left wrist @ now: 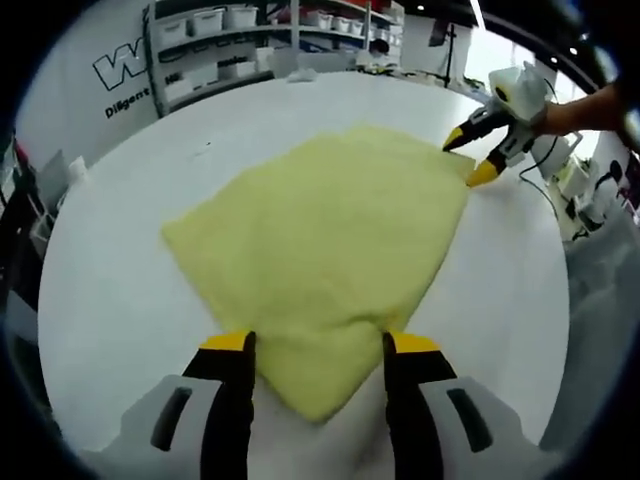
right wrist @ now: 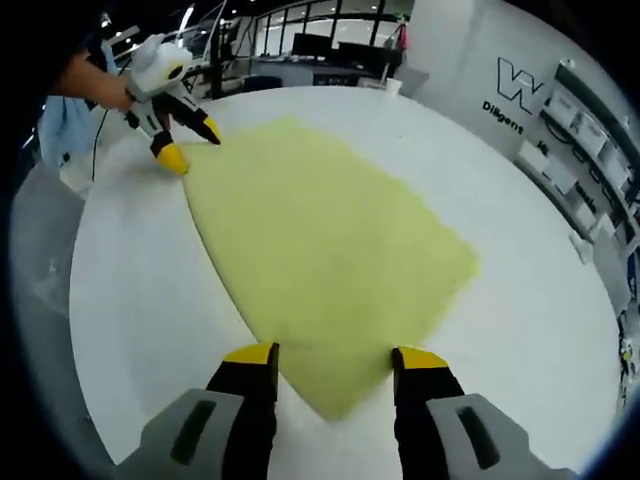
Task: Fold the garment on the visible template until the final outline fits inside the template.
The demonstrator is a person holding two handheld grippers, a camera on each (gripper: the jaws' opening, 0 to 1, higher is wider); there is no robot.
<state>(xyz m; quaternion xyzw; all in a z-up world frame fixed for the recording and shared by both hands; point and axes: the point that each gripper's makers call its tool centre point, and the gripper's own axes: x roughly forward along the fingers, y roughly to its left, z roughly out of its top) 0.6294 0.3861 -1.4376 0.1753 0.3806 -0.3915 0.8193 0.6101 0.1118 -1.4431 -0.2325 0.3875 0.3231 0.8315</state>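
One yellow garment point(left wrist: 320, 245) — two grippers point(left wrist: 316, 345)

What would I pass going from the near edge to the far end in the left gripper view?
Left gripper, open around the nearest corner of the yellow cloth → the cloth spread on the white table → right gripper, open at the cloth's far corner → shelves with bins beyond the table.

Yellow cloth point(left wrist: 320, 255), soft, matt, faintly napped, lies on smooth white matt table point(left wrist: 120, 290); gripper point(left wrist: 315, 345) jaws matt black, glossy yellow plastic tips.
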